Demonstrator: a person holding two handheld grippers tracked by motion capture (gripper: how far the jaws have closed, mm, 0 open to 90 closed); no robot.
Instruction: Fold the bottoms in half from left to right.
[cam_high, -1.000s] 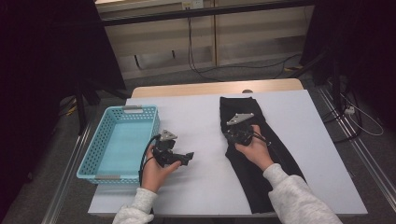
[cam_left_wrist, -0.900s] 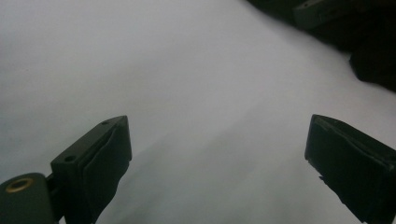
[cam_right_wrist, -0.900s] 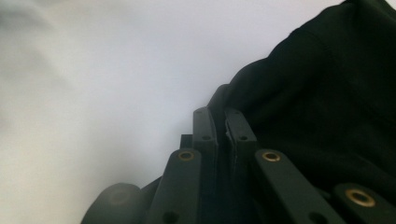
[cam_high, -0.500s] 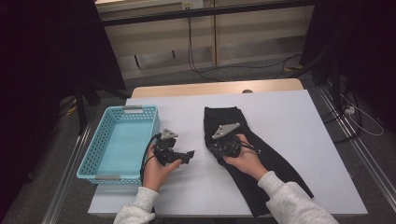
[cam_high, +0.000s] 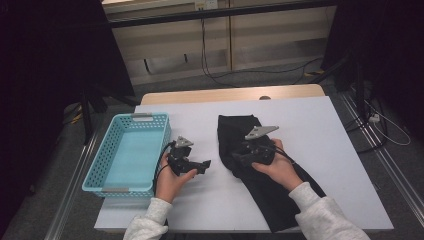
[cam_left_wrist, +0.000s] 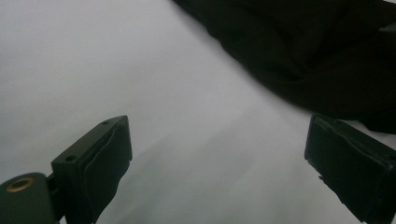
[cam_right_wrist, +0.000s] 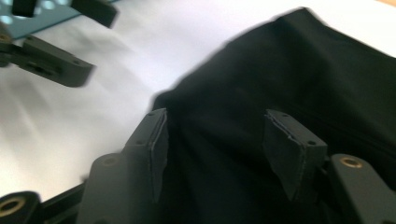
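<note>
My right tongs (cam_high: 239, 159) have slid left across the black trousers (cam_high: 280, 195), jaws apart, perhaps touching cloth; my left tongs (cam_high: 204, 165) gape wide over the bare desk (cam_high: 320, 125) beside the turquoise basket (cam_high: 100, 172).

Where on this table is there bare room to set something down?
Free: the far strip beyond the blue basket and black garment, and the right side past the garment. Crowded: the gap between basket and garment, taken by the left hand-held gripper.

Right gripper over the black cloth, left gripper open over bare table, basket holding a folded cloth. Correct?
Not quite: the blue basket is empty, as the high view shows. The rest holds: right gripper over the black cloth, left gripper open over the bare white table.
</note>
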